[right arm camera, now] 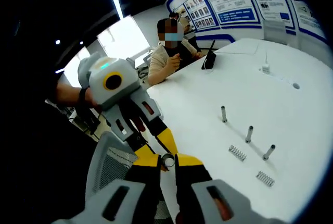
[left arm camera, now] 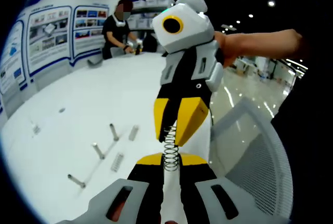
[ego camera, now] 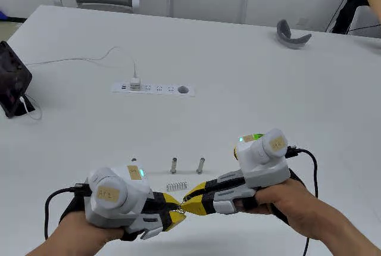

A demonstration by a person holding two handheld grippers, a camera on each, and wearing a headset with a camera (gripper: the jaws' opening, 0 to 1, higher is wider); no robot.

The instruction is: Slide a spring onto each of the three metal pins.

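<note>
**Spring pinched between both grippers; pins bare**

The left gripper (ego camera: pixel 174 214) and right gripper (ego camera: pixel 190 202) meet tip to tip over the table's (ego camera: pixel 250 89) near edge. Both sets of jaws look closed on one spring (left arm camera: pixel 170 150), one at each end. Three pins (right arm camera: pixel 249 133) stand bare just beyond, with two loose springs (right arm camera: pixel 237 152) lying beside them.

Step, as judged: re-gripping before threading. One gripper should let go. The other should hold low on the coil, leaving the far end's bore free, then set the axis upright over a pin before lowering. Pinched hard, the spring may flick out.

The left gripper view gives the coil side-on, spanning both tips. The right gripper view gives it end-on, as a ring.
</note>
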